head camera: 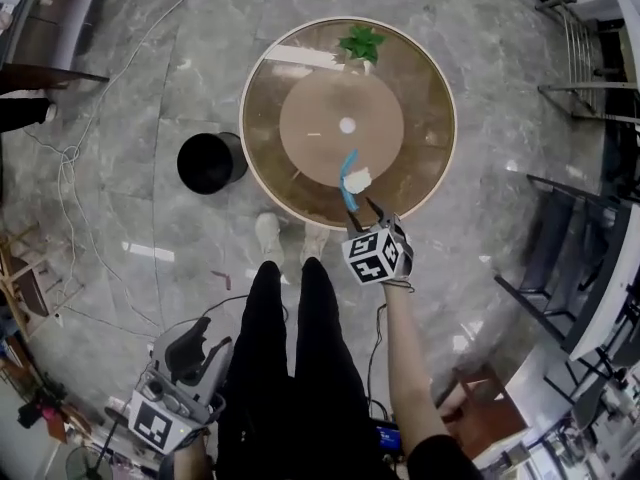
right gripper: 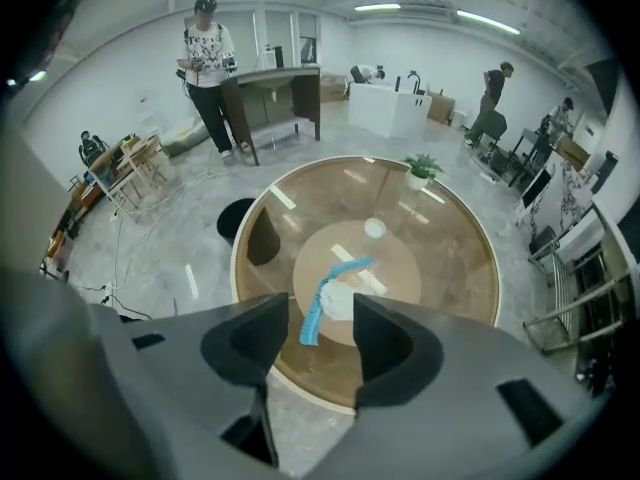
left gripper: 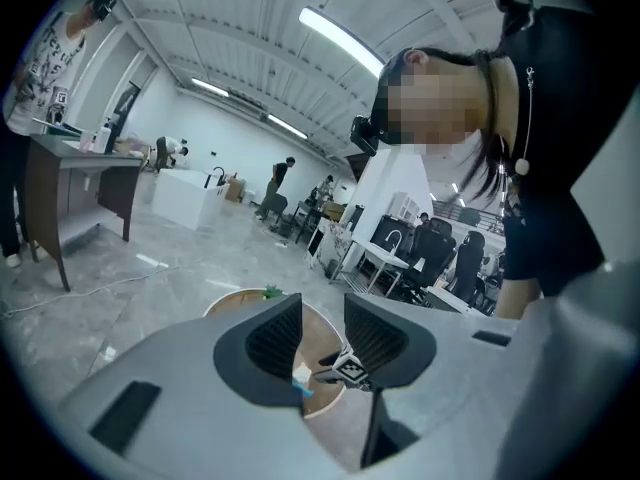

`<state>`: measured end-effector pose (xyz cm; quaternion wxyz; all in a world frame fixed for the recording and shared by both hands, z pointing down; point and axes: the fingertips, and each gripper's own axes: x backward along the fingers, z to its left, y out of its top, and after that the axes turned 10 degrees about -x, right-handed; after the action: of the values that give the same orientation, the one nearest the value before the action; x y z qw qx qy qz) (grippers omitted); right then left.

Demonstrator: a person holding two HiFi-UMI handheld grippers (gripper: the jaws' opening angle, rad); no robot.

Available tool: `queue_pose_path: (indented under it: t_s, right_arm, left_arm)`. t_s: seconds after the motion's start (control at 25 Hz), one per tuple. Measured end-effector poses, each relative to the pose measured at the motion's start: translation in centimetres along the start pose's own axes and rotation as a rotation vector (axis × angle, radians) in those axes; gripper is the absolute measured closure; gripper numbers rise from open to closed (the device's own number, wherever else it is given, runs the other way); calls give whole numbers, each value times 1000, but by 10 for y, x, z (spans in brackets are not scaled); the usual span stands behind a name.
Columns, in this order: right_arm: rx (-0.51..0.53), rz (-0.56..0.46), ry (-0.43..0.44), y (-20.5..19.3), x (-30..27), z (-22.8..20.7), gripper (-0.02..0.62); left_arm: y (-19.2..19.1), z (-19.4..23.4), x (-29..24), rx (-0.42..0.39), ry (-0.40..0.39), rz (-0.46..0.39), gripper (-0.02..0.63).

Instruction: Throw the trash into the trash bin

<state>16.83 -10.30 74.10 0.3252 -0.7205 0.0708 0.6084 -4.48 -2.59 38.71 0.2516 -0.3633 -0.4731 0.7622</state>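
– Blue strip (head camera: 349,158) + white wad (head camera: 358,180) = the trash (right gripper: 342,304). Loc.: on the table (head camera: 425,118), near-side rim, touching each other. Confirm?

– Confirmed. Right gripper view shows the same pair lying on the brown top, framed betw. the jaws but well below them. No contact.

– Status, right hand-held gripper (head camera: 363,214)?

– Jaws spread wide, nothing betw. the pads. Pos.: over the table edge, near the trash, tilted steeply down at it.

– Left hand-held gripper (head camera: 192,352)?

– Jaws apart, empty. Low beside the person's left leg (head camera: 262,348), well apart from the table. Not involved at this stage.

– Trash bin (head camera: 211,162)?

– Black, round, upright on the floor (head camera: 150,88), just beside the table's left rim in head view. Interior reads dark; contents cannot be told.

– Task progress?

– Est. early. Done: approach to pick pos. only. Left: (1) close on trash, (2) lift, (3) carry over to bin, (4) release above the opening. 2 items, so poss. 2 trips unless both go in one grip.

– Other items on the table?

– Small plant (head camera: 361,43) at far rim, small white disc (head camera: 347,125) at ctr. Neither looks like trash; judgement only.

– Caution for next step?

– Wad looks light; strip is thin and flat. Pads prob. need to reach the table top to catch the strip. Risk: strip slips out or gets left behind.
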Motion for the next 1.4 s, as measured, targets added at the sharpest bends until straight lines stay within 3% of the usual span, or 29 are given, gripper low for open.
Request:
queue_pose_path:
  t_s: [0.24, 0.6, 0.8, 0.88, 0.92, 1.4]
  right_arm:
    - [8, 60, -17, -7, -62, -5, 391]
    - [19, 115, -56, -11, -85, -13, 391]
    - [51, 157, -107, -14, -101, -27, 463]
    - [61, 145, -148, -10, -98, -32, 562]
    - [65, 135, -163, -7, -96, -34, 577]
    - [109, 15, -209, 37, -49, -24, 583]
  left_arm:
    - [-46, 23, 12, 98, 31, 83, 486]
    - [-47, 31, 15, 107, 23, 102, 486]
    - [-50, 39, 10, 115, 42, 85, 487]
    - [-51, 41, 12, 123, 46, 87, 486]
    - [-52, 43, 13, 129, 48, 87, 486]
    - [-47, 54, 20, 156, 101, 37, 488]
